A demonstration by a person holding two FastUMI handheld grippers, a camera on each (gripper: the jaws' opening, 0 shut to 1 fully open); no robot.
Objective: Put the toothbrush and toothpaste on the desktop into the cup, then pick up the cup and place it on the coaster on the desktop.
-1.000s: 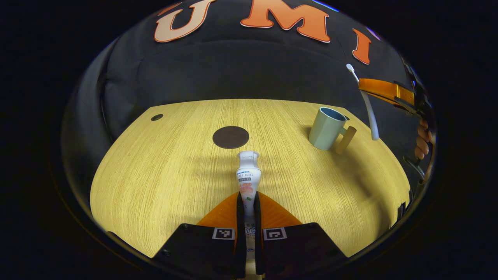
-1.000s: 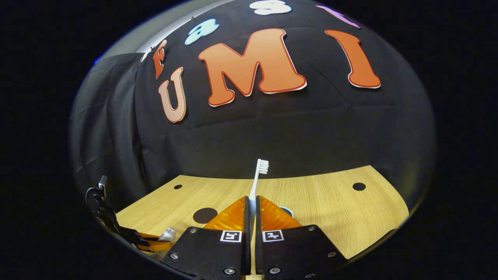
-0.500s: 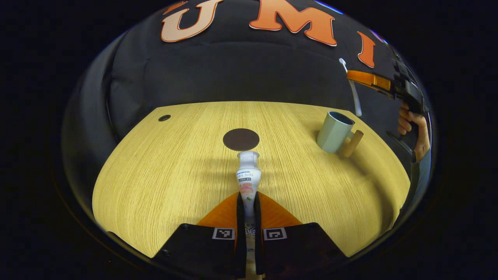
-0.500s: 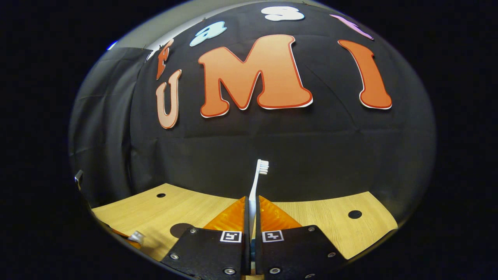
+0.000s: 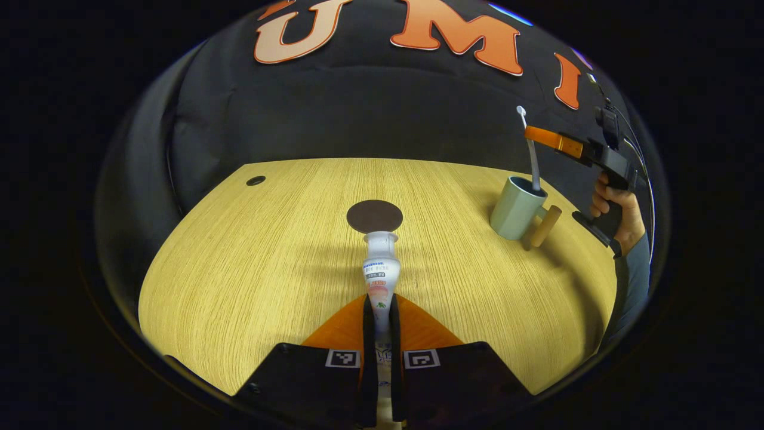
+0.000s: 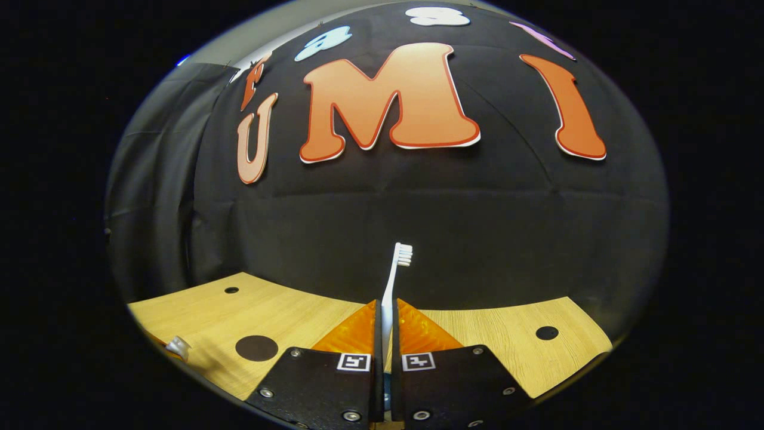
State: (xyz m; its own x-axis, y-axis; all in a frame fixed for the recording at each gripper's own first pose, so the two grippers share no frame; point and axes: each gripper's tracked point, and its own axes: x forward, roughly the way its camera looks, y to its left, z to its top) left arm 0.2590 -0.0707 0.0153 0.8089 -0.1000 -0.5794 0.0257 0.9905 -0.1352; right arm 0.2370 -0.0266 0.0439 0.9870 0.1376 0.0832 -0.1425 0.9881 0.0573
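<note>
In the left gripper view my left gripper [image 5: 378,306] is shut on the white toothpaste tube [image 5: 381,269], cap pointing forward, low over the wooden desktop [image 5: 250,269]. Just beyond the cap lies the round dark coaster [image 5: 374,216]. At the right stands the pale green cup [image 5: 515,208] with a wooden handle. Above it, the right gripper [image 5: 533,135] holds the white toothbrush [image 5: 531,161] upright, its lower end inside the cup's mouth. In the right gripper view my right gripper [image 6: 385,307] is shut on the toothbrush [image 6: 395,272], bristles up; the coaster [image 6: 256,347] lies low left.
A hand [image 5: 618,206] grips the right gripper's handle at the desk's right edge. Small dark holes mark the desktop at its far left [image 5: 255,180] and, in the right gripper view, far right [image 6: 547,332]. The toothpaste cap [image 6: 178,346] peeks in at the lower left.
The right gripper has carried the toothbrush left and down until its lower end entered the cup. My left gripper, still holding the toothpaste, has barely shifted.
</note>
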